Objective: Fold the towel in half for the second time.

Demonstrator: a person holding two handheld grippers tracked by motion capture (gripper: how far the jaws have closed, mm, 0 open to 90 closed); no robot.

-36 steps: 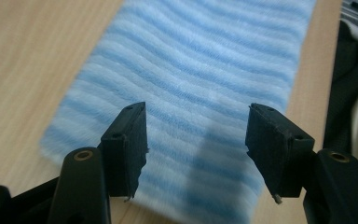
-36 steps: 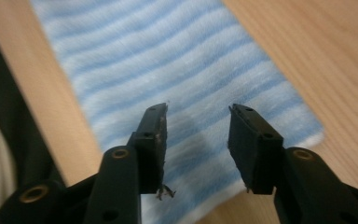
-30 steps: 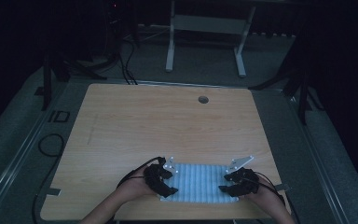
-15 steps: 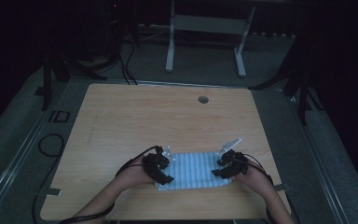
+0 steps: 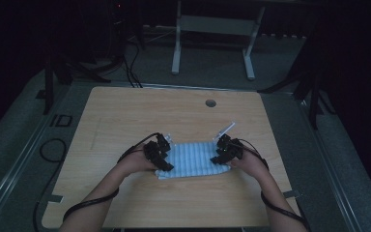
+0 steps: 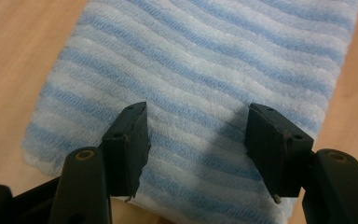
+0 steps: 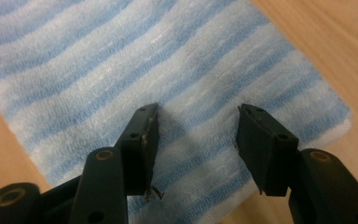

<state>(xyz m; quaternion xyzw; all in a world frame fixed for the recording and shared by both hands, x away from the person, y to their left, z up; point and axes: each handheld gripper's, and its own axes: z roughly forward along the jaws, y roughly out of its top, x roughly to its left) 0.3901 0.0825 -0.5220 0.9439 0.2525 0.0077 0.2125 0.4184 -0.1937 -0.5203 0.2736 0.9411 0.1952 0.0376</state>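
A blue-and-white striped cloth [image 5: 193, 159] lies flat on the wooden table [image 5: 174, 113], near its front edge. My left gripper [image 5: 166, 164] rests over the cloth's left end and my right gripper [image 5: 218, 158] over its right end, each in a hand. In the left gripper view the cloth [image 6: 205, 60] spreads beneath my left gripper [image 6: 198, 116], whose jaws stand apart with nothing pinched between them. The right gripper view is much the same: striped cloth [image 7: 121, 60] under my right gripper [image 7: 196, 114], open. Whether the jaw tips press on the fabric I cannot tell.
A round cable hole [image 5: 210, 103] sits in the table's far middle. A white metal stand [image 5: 212, 29] is on the floor beyond the table, with cables [image 5: 130, 67] to its left. Bare wood lies on every side of the cloth.
Both hands have moved away from the person, up the table. The cloth now lies farther from the front edge, still between the two grippers.
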